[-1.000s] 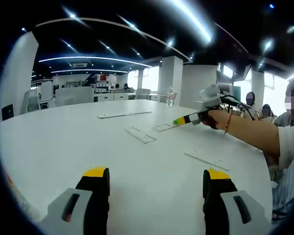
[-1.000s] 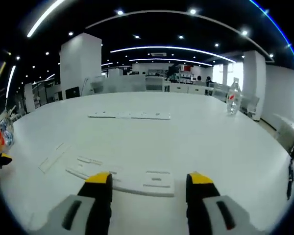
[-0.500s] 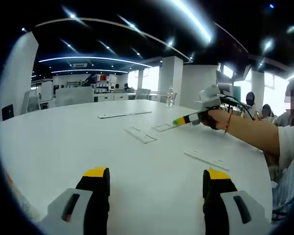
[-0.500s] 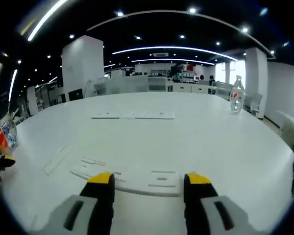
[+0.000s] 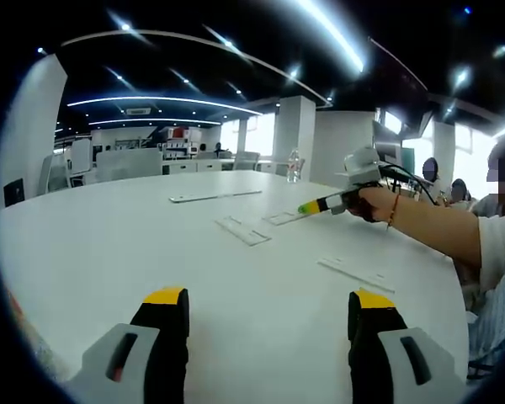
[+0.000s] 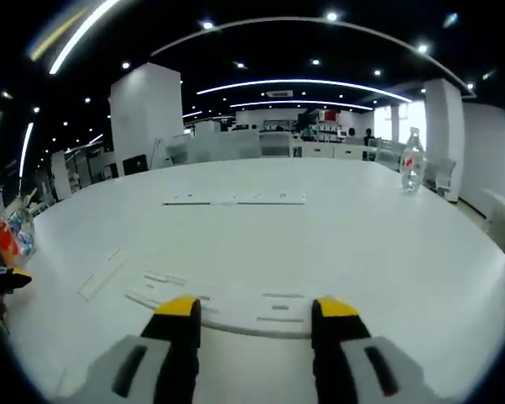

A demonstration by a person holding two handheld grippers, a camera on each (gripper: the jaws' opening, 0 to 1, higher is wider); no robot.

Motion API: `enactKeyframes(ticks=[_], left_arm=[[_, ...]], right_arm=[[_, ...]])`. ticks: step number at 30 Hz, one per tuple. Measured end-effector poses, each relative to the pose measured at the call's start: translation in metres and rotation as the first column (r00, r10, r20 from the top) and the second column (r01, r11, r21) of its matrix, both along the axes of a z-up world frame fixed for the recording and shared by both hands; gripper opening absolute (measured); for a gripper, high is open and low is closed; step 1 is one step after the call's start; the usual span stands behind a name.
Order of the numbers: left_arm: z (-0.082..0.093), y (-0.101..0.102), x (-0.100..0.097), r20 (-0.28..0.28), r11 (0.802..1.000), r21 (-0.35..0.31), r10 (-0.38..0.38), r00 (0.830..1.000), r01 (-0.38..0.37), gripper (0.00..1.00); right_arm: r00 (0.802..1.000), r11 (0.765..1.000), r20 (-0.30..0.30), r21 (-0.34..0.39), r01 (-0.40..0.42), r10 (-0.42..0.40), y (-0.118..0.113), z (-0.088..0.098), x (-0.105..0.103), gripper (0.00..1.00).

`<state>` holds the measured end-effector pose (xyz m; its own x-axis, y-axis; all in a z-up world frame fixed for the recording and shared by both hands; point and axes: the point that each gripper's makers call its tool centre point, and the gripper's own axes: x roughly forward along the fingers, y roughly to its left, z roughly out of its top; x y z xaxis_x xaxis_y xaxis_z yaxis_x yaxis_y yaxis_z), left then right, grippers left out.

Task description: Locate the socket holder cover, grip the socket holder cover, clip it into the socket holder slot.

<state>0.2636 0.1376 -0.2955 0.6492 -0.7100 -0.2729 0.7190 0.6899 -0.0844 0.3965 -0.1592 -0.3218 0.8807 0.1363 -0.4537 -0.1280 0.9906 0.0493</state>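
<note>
In the right gripper view a long flat white socket holder strip with rectangular cut-outs lies on the white table, just beyond my right gripper. That gripper's yellow-tipped jaws stand apart on either side of the strip's right part and hold nothing. A narrow white cover strip lies to the left. My left gripper hovers open over bare table. Ahead of it are small white strips, and a hand holds the right gripper low over another strip.
A long white strip lies further back on the table, and a water bottle stands at the far right. One more strip lies close to the person's arm. People sit behind at the right.
The right gripper view has crept toward the long strip, and its jaws have drawn slightly closer together. The left gripper view is unchanged.
</note>
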Motion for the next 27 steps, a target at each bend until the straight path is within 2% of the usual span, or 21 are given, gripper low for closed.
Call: enactKeyframes(ticks=[27], left_arm=[[-0.0003,0.0004,0.0016,-0.003,1.000,0.000,0.003,1.000,-0.003,0.77]], right_arm=[[1.000,1.000,0.001,0.000,-0.012,0.012,0.0074,0.0009,0.0018,0.48]])
